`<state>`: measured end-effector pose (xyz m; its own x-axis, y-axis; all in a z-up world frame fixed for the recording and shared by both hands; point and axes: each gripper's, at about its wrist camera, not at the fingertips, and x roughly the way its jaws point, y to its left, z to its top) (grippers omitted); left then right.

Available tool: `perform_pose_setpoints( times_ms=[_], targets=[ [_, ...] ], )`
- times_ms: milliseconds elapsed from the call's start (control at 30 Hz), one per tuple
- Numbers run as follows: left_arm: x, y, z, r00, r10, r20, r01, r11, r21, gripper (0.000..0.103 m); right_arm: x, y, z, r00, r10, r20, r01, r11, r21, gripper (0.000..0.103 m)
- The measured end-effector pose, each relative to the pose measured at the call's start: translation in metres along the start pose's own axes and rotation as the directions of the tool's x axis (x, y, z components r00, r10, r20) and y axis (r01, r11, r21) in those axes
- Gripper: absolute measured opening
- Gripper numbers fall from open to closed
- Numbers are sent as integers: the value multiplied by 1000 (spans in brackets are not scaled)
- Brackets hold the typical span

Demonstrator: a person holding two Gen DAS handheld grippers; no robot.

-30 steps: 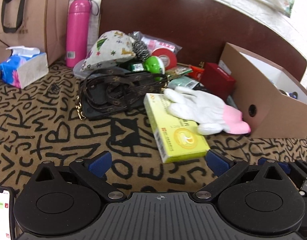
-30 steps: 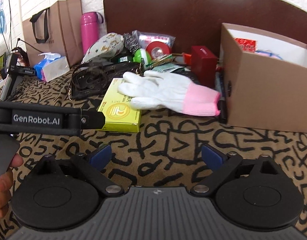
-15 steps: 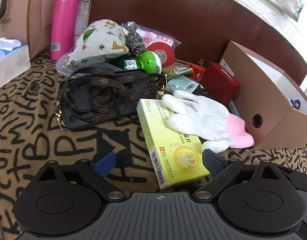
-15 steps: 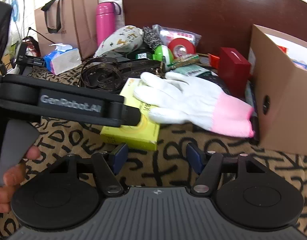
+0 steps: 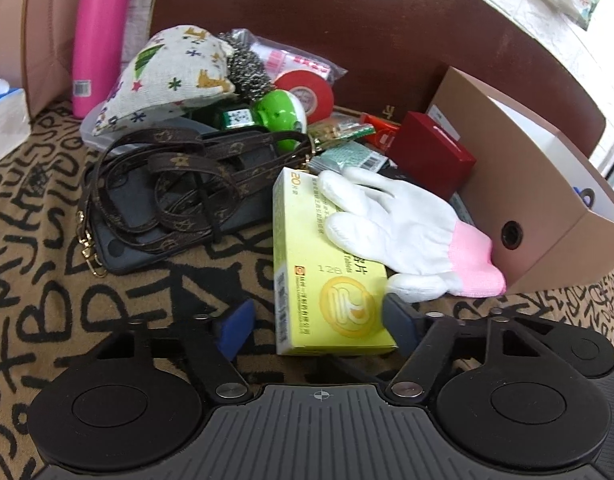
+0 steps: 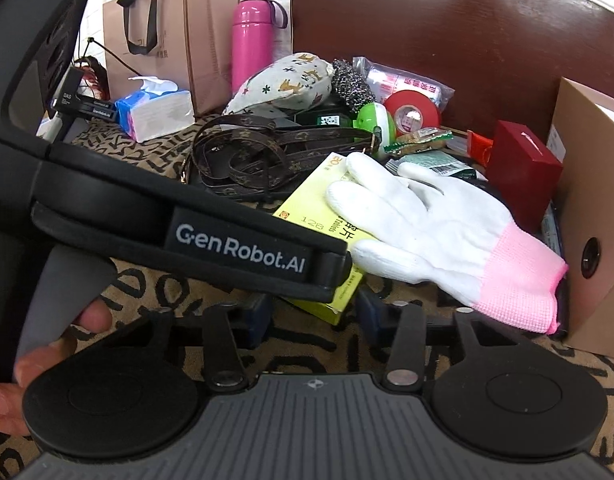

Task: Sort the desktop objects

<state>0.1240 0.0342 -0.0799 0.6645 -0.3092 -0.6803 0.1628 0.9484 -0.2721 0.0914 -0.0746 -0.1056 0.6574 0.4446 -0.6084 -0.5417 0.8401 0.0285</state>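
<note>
Two grippers sit low in frame; the left gripper (image 5: pixel 319 324) has its jaws apart around the near end of the yellow box (image 5: pixel 327 268), marked "128"; the right gripper (image 6: pixel 313 312) is also spread, just short of the box corner; "GenRobot.AI" is printed on the left tool's body crossing mid-left of the right view; a white glove (image 5: pixel 403 224) overlaps the box; centre-left lies a brown strap (image 5: pixel 179 184); right, a cardboard box (image 5: pixel 547 216); upper left, a pink bottle (image 5: pixel 101 36).
</note>
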Motion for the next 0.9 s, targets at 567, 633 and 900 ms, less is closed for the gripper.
perform_pose_setpoints(
  times_ms=[567,633,900],
  targets=[
    [-46,-4,-44,998,-37,-50,38,999,34,84,-51,14,-26,995,89,-51,-89,996,-5,37],
    [-44,-2,-41,999,-13,-41,15,999,43,85,-51,14,-28,997,64,-49,-65,998,-24,46],
    [-24,1,-23,998,-21,-54,23,999,43,81,-39,12,-18,998,59,-27,-60,997,-54,58]
  ],
)
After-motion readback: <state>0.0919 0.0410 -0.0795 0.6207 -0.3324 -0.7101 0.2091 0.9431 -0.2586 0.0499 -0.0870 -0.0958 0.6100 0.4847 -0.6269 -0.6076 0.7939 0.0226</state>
